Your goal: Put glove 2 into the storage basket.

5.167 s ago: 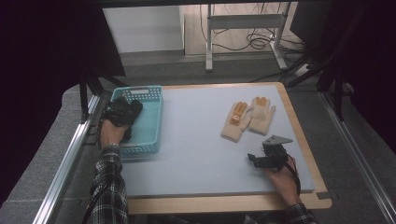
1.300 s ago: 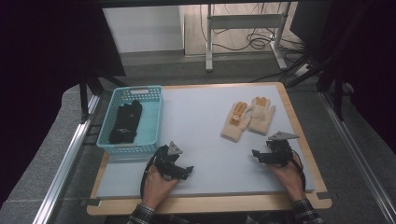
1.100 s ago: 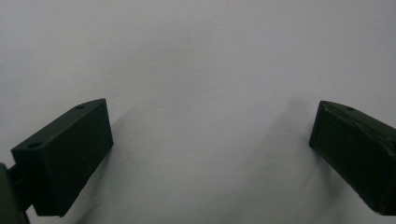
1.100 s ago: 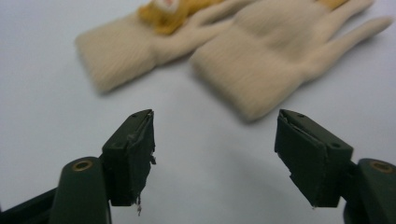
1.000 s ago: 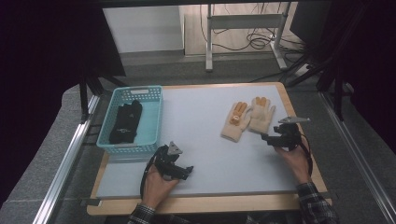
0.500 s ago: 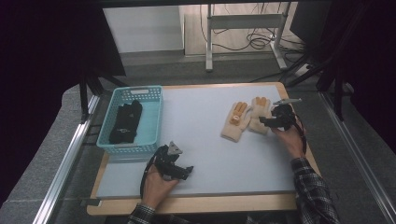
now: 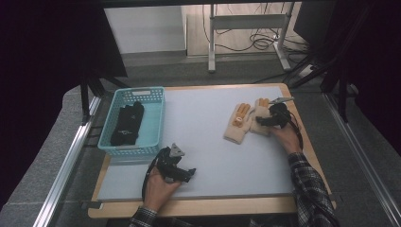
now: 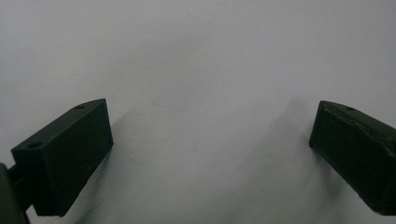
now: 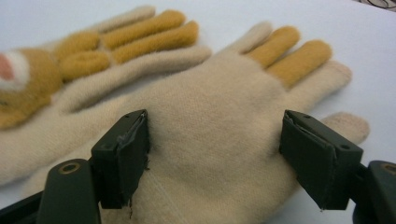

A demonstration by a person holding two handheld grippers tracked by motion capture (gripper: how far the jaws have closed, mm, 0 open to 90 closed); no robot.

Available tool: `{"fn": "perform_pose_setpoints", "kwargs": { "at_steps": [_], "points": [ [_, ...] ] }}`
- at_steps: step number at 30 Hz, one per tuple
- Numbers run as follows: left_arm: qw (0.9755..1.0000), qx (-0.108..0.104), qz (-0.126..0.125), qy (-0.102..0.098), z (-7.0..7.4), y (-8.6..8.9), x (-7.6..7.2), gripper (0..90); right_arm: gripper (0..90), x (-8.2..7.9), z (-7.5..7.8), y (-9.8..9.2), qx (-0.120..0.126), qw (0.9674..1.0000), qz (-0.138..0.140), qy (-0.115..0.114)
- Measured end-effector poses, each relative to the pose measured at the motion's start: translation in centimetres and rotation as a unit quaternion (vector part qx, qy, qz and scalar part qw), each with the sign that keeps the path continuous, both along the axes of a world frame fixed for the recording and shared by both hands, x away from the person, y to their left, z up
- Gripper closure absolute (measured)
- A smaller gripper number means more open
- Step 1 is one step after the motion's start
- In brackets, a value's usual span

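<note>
Reaching: I have the right hand-held gripper over the nearer cream glove at the far right of the bench.
Right jaws: standing wide, having just been opening, one on each side of the glove's palm; the left pad sits at the knit, and I cannot tell whether either pad presses on it.
Gloves: two cream gloves with mustard-yellow fingers lie flat, side by side and touching; the second glove is just to the left in the high view.
Left hand-held gripper: mine rests low over the near left of the bench, jaws open, with bare grey surface between them in the left gripper view.
Basket: a turquoise basket sits at the left edge of the bench, well apart from the gloves.
Inside it: a dark pair of gloves lies on the basket floor.
</note>
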State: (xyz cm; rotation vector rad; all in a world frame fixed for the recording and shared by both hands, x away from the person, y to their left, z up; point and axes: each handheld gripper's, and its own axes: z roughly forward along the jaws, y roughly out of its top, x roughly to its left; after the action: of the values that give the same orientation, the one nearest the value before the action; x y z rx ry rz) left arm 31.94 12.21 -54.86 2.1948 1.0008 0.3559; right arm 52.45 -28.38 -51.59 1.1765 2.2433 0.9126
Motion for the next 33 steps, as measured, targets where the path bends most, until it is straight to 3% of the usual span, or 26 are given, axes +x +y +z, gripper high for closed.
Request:
{"fn": "perform_pose_setpoints", "kwargs": {
  "at_steps": [2,5,14,16,21,26,33],
  "points": [
    [1.0,0.0,0.0,0.0,0.0,0.0,0.0,0.0,26.7,0.1,-0.2,0.2,-0.003,1.0,0.003,0.003],
    [1.0,0.0,0.0,0.0,0.0,0.0,0.0,0.0,44.1,0.2,-0.2,0.1,0.014,0.9993,0.018,0.028],
    [1.0,0.0,0.0,0.0,0.0,0.0,0.0,0.0,63.5,-0.3,0.2,0.2,0.038,0.9978,0.0,0.054],
    [1.0,0.0,0.0,0.0,0.0,0.0,0.0,0.0,71.6,-0.6,0.5,-0.1,0.045,0.9978,0.005,0.048],
    [1.0,0.0,0.0,0.0,0.0,0.0,0.0,0.0,80.5,-1.6,1.5,-0.5,0.047,0.9983,0.009,0.034],
    [1.0,0.0,0.0,0.001,0.0,0.0,0.0,0.0,81.5,-2.8,3.1,-0.2,0.053,0.9982,0.026,0.014],
    [1.0,0.0,0.0,0.0,0.0,0.0,0.0,0.0,81.4,-5.3,5.2,0.6,0.065,0.9962,0.058,0.004]
  ]
}}
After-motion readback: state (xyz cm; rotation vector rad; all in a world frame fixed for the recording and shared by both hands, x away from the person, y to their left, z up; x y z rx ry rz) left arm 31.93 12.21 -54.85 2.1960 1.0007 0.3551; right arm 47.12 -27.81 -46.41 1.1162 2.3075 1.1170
